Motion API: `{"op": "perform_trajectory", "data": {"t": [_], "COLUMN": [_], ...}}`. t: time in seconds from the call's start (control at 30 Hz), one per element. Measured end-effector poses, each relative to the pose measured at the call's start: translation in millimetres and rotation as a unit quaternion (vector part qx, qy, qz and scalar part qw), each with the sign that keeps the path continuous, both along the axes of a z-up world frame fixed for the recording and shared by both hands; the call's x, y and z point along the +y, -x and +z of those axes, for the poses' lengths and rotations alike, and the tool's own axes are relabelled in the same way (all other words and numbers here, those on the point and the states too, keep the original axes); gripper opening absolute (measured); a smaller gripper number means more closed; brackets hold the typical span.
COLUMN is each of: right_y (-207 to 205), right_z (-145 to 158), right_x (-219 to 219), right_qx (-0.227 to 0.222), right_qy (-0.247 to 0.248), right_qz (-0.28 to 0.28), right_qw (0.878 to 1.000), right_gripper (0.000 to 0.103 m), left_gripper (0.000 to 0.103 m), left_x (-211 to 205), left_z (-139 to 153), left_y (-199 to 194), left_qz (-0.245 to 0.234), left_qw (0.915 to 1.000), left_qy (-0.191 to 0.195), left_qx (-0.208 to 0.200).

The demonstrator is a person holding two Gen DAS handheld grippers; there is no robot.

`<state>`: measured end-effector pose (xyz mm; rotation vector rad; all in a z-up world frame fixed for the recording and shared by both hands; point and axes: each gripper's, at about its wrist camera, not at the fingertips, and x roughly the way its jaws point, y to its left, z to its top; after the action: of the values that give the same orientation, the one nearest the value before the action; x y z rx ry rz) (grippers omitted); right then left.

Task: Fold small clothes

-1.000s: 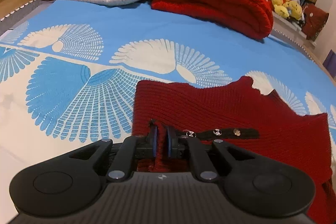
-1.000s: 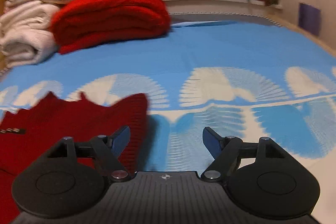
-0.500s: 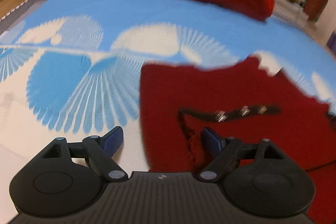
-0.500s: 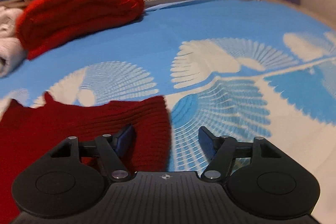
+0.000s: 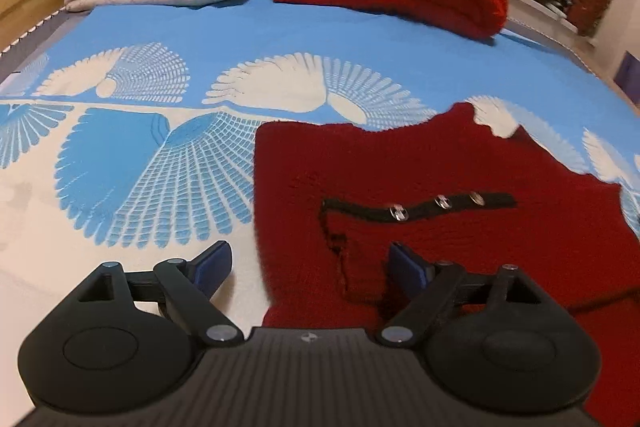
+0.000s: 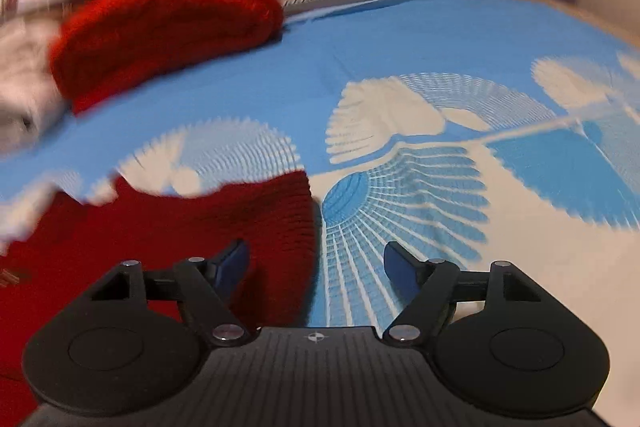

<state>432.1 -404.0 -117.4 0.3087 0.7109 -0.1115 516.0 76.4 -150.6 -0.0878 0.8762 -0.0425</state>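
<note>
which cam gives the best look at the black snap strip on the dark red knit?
Left wrist. The black snap strip sits sharp and whole across the dark red knit, three metal snaps visible. Right wrist catches only a blurred sliver of it at the frame's left edge.

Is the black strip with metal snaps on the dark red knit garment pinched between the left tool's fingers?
No. The black strip lies flat on the dark red knit garment beyond the left tool, whose opening jaws grip nothing.

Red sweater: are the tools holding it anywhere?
No. Both tools are open: the left tool, jaws opening, and right tool each straddle an edge of the red sweater without pinching.
</note>
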Motion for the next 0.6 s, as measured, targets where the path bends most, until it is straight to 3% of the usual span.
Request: {"op": "perform_trajectory", "data": {"t": [0.07,0.2,0.37,0.43,0.6], "right_y": [36,132,241,271,324], "right_z": [19,44,64,65,66], "right_x": [-9,-20,-28,-23,9], "right_qx": [0.005,0.037,0.023,0.009,0.001], "right_qy": [-0.016,-0.004,-0.066,-0.086,-0.043], "right_qz": [0.021,0.039,0.005,-0.001,0.033], "right_qw": [1.000,0.999,0.998,0.996,0.999], "right_gripper": [0.078,0.080,0.084,0.085,0.086], "left_gripper": [0.092,0.092,0.103,0.103,0.103], "left_x": [5,17,38,44,50], "left_z": [4,17,44,40,15], "left_y": [18,77,197,242,318], "left_qz": [-0.005,-0.016,0.002,0.011,0.018], "left_qw": [0.9998,0.9988,0.9999,0.9997,0.9998], "left_qy": [0.007,0.011,0.015,0.017,0.008], "left_qx": [0.018,0.044,-0.004,-0.012,-0.007]}}
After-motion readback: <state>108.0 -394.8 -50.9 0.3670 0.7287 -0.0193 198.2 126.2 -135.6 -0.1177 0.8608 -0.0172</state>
